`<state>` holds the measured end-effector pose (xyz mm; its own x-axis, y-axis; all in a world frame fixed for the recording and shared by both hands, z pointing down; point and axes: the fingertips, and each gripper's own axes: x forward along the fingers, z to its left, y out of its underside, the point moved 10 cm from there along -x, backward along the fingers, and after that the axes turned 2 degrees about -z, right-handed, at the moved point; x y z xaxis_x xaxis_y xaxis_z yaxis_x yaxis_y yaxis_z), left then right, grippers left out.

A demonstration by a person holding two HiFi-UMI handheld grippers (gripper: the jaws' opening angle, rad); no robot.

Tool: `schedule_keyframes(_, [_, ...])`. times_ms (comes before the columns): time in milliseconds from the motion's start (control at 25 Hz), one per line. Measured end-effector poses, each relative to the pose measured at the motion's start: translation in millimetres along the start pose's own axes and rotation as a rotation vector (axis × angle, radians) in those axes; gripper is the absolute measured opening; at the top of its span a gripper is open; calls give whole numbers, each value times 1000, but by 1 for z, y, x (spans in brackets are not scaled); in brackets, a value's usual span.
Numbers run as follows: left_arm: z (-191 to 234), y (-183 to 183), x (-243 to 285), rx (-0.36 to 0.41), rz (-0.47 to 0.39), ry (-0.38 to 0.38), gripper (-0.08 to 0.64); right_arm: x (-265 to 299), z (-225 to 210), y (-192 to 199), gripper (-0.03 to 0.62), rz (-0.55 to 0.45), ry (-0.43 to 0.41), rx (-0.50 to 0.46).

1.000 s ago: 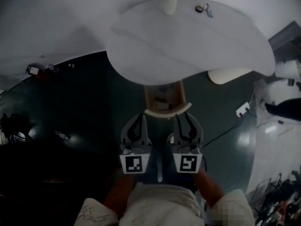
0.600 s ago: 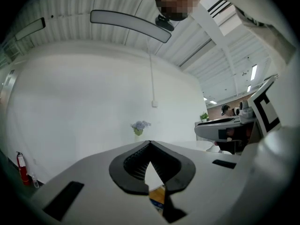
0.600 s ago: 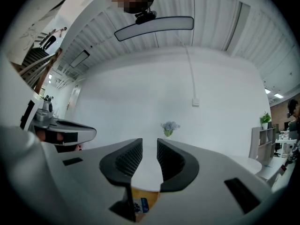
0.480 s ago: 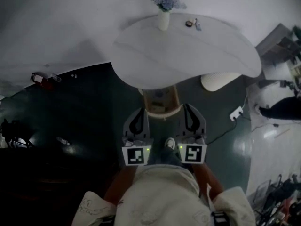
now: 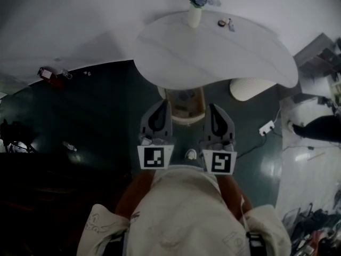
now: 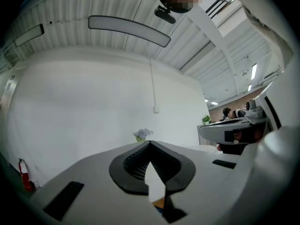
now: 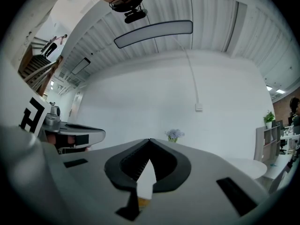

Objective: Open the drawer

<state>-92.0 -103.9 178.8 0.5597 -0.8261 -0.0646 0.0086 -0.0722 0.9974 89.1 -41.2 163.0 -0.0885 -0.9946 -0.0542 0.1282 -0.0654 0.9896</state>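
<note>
In the head view a white table (image 5: pixel 224 63) has a small drawer (image 5: pixel 184 106) pulled out from under its near edge; the drawer has a wooden inside and a white front. My left gripper (image 5: pixel 163 103) and right gripper (image 5: pixel 211 107) are held side by side just this side of the drawer, level and pointing toward the table. Both are shut with nothing between their jaws and touch nothing. In the left gripper view the left gripper (image 6: pixel 150 142) has its dark pads meeting at the tip. The right gripper (image 7: pixel 150 139) looks the same in the right gripper view.
A white vase of pale flowers (image 5: pixel 195 12) stands at the table's far edge, with small items (image 5: pixel 224 23) beside it. A white rounded object (image 5: pixel 250 88) and a power strip (image 5: pixel 266 127) lie on the dark floor to the right. A fire extinguisher (image 5: pixel 48 73) stands at the left wall.
Both grippers were open a second ago and are shut now. Both have risen toward the camera beside each other. The drawer stays pulled out.
</note>
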Motion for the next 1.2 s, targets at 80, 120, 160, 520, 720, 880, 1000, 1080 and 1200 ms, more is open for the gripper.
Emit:
schedule_keyframes(80, [0,2,-1,-13,5,-5,2,-1,0,1,6,7,1,5])
schedule_keyframes(120, [1,3,-1,-15,5,-7,2,0,1,2,6,8,1,4])
schedule_keyframes(160, [2,4,-2,-13,5,-5,2,0,1,2,6,8,1,4])
schedule_keyframes(520, [1,5,-3,-6,16,35,2,-1,6,2,6,28,15,-11])
schedule_keyframes(720, [-3,3,1,2,12,52,2,-4,5,2,6,33,28,-6])
schedule_keyframes(880, [-3,4,-1,-30,20,40,2,-5,7,5,6,39,21,-3])
schedule_keyframes(1000, [-2,4,-4,-3,18,45,2,-7,8,6,6,30,12,-2])
schedule_keyframes(1080, [-1,4,-5,0,17,46,2,-7,8,6,6,33,15,2])
schedule_keyframes(1200, [1,2,-5,0,12,40,2,-5,8,6,6,38,17,4])
